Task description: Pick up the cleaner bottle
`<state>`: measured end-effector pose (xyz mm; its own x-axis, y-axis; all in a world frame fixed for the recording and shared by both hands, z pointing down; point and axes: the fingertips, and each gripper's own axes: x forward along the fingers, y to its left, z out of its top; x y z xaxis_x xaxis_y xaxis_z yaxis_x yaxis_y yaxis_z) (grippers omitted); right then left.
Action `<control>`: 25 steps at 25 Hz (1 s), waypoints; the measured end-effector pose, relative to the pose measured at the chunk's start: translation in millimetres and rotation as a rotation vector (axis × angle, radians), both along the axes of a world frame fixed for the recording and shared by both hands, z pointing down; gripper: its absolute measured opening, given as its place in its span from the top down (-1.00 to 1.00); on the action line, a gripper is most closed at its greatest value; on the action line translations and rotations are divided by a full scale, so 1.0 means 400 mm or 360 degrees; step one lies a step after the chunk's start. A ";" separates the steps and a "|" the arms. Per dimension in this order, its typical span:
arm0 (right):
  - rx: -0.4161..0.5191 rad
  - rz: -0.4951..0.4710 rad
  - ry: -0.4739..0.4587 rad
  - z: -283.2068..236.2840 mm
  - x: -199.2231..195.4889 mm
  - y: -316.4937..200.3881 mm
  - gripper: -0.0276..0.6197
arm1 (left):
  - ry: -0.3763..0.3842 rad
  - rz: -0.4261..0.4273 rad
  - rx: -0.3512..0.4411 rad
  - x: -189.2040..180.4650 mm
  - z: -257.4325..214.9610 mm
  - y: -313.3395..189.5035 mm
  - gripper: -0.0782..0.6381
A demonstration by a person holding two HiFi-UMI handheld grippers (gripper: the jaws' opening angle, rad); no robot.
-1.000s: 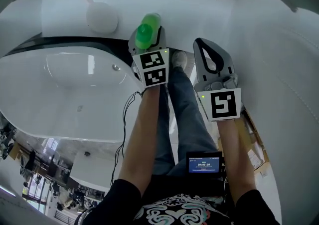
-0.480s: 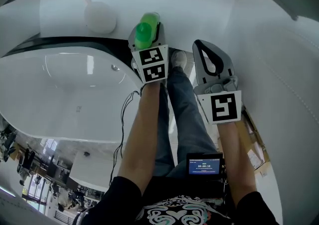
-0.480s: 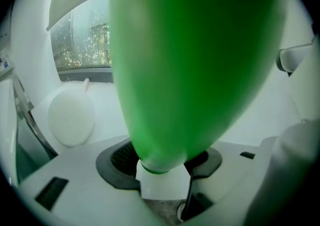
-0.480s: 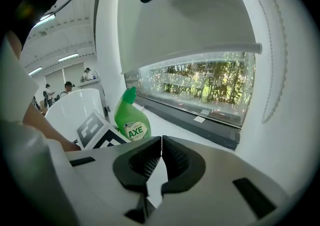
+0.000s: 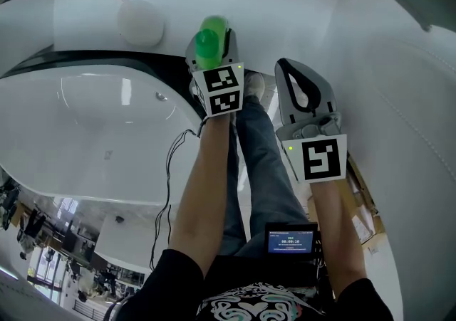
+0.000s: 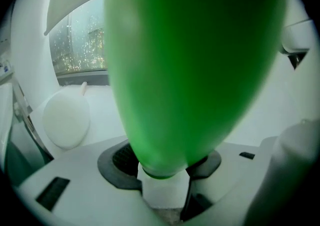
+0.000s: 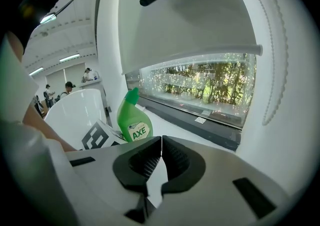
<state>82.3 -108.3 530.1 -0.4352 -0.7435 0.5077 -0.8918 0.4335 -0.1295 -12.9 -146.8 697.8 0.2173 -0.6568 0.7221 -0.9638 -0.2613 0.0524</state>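
The green cleaner bottle (image 5: 206, 45) stands upright on the white ledge beside the tub. It fills the left gripper view (image 6: 190, 59), and its label shows in the right gripper view (image 7: 134, 122). My left gripper (image 5: 211, 38) reaches round it. Its jaws have just been closing with the bottle between them, and the dark pads (image 6: 120, 160) now touch both sides of the bottle's lower body. To the right, my right gripper (image 5: 293, 70) hangs in the air, apart from the bottle. Its jaws (image 7: 161, 142) are shut with nothing between them.
A white round object (image 5: 140, 22) sits on the ledge left of the bottle. The big white tub (image 5: 92, 127) lies at the left, a curved white wall (image 5: 399, 85) at the right. A window (image 7: 200, 84) runs behind the ledge. The person's legs and a small screen (image 5: 291, 239) are below.
My left gripper has edged slightly forward round the bottle. The bottle still stands where it was, and the right gripper has not moved.
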 end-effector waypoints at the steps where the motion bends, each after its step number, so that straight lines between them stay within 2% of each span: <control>1: 0.0000 -0.0001 -0.0002 0.000 0.001 0.001 0.83 | 0.0009 0.0002 0.0035 0.002 -0.007 -0.004 0.16; 3: 0.0001 -0.0004 -0.0012 0.001 0.001 0.006 0.83 | 0.0053 0.0000 0.0137 0.004 -0.033 -0.015 0.16; 5: 0.0002 -0.0010 -0.0023 0.002 -0.001 0.010 0.83 | 0.0037 0.0009 0.0195 0.004 -0.046 -0.021 0.16; 9: -0.0010 -0.0018 -0.0017 0.010 -0.006 0.020 0.83 | -0.0030 0.0053 0.0196 0.005 -0.044 -0.024 0.16; 25: -0.0014 -0.0023 -0.0019 0.031 -0.011 0.058 0.83 | -0.0006 0.0094 0.0186 -0.003 -0.039 -0.020 0.19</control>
<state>77.8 -85.2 542.6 -0.4518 -0.7326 0.5091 -0.8839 0.4449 -0.1441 -14.1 -154.7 682.1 0.2554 -0.7226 0.6424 -0.9467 -0.3217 0.0145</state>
